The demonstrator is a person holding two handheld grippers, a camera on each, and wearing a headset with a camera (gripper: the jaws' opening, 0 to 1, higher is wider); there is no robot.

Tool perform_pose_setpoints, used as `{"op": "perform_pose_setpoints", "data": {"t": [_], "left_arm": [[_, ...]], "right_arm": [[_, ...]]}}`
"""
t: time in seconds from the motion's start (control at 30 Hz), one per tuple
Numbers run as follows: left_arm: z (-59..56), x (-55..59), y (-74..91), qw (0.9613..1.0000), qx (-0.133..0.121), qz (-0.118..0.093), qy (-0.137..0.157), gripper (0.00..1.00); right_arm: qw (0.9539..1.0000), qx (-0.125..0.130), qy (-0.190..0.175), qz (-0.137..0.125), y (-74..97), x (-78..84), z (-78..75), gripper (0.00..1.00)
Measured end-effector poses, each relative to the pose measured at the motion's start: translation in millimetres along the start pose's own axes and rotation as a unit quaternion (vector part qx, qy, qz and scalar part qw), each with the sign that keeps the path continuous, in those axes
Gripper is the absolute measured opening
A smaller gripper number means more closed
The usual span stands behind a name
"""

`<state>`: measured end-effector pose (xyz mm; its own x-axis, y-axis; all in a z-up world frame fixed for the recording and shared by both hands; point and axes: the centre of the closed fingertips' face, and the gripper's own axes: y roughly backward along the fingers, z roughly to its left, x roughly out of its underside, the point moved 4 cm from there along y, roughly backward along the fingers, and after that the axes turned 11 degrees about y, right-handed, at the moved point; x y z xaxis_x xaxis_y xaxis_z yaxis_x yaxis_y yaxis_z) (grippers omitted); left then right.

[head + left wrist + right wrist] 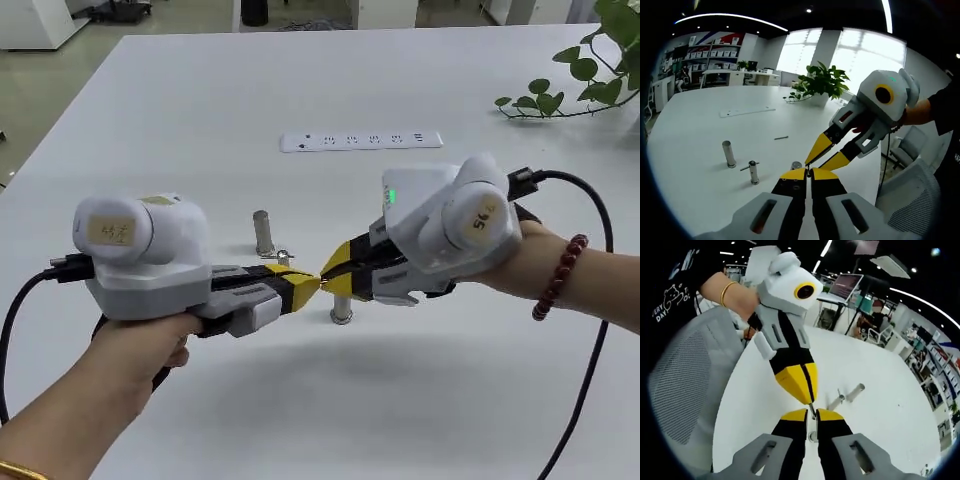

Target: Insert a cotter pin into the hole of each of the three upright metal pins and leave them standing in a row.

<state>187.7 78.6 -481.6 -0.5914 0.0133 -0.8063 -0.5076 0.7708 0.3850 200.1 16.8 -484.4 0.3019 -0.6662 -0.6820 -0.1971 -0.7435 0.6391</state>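
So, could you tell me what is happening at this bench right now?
A person holds two grippers over a white table. The left gripper and right gripper meet tip to tip above the front metal pin, with a thin cotter pin between them; the left jaws look shut on it, the right's hold is unclear. Behind, the middle metal pin already carries a cotter pin and the bare metal pin stands empty. A spare cotter pin lies on the table.
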Motion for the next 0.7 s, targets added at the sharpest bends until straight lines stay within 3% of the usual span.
{"op": "perform_pose_setpoints", "data": {"t": [0.13,0.37,0.4,0.43,0.47,0.5,0.57,0.63,0.7], "left_arm": [[0.3,4.3,0.3,0.9998,0.005,0.003,-0.02,0.0],[-2.0,12.8,3.1,0.9984,0.03,0.009,-0.046,0.0],[-3.4,12.7,3.7,0.998,0.035,0.005,-0.052,0.0],[-4.1,12.8,3.9,0.9978,0.039,0.005,-0.054,0.0],[-5.1,12.9,4.0,0.9974,0.044,0.006,-0.057,0.0],[-5.3,13.0,4.0,0.9973,0.045,0.006,-0.057,0.0],[-7.2,13.0,4.5,0.9969,0.053,0.006,-0.058,0.0],[-8.9,12.5,5.7,0.9965,0.062,0.003,-0.057,0.0],[-11.6,13.3,6.5,0.9955,0.073,0.005,-0.06,0.0]], "right_arm": [[0.9967,-0.002,-0.077,-0.026,2.9,6.3,-0.1,0.05],[0.9832,-0.035,-0.17,-0.058,7.2,15.1,9.9,0.09],[0.9807,-0.037,-0.181,-0.063,7.9,16.2,10.9,0.09],[0.9768,-0.047,-0.191,-0.086,8.3,14.5,12.6,0.1],[0.97,-0.058,-0.21,-0.108,9.5,11.3,15.4,0.1],[0.9632,-0.064,-0.235,-0.114,10.1,12.9,16.8,0.1],[0.9665,-0.065,-0.222,-0.112,11.7,16.6,18.2,0.1],[0.9642,-0.071,-0.227,-0.117,12.9,16.5,21.9,0.1],[0.959,-0.084,-0.242,-0.122,13.7,15.5,25.8,0.1]]}}
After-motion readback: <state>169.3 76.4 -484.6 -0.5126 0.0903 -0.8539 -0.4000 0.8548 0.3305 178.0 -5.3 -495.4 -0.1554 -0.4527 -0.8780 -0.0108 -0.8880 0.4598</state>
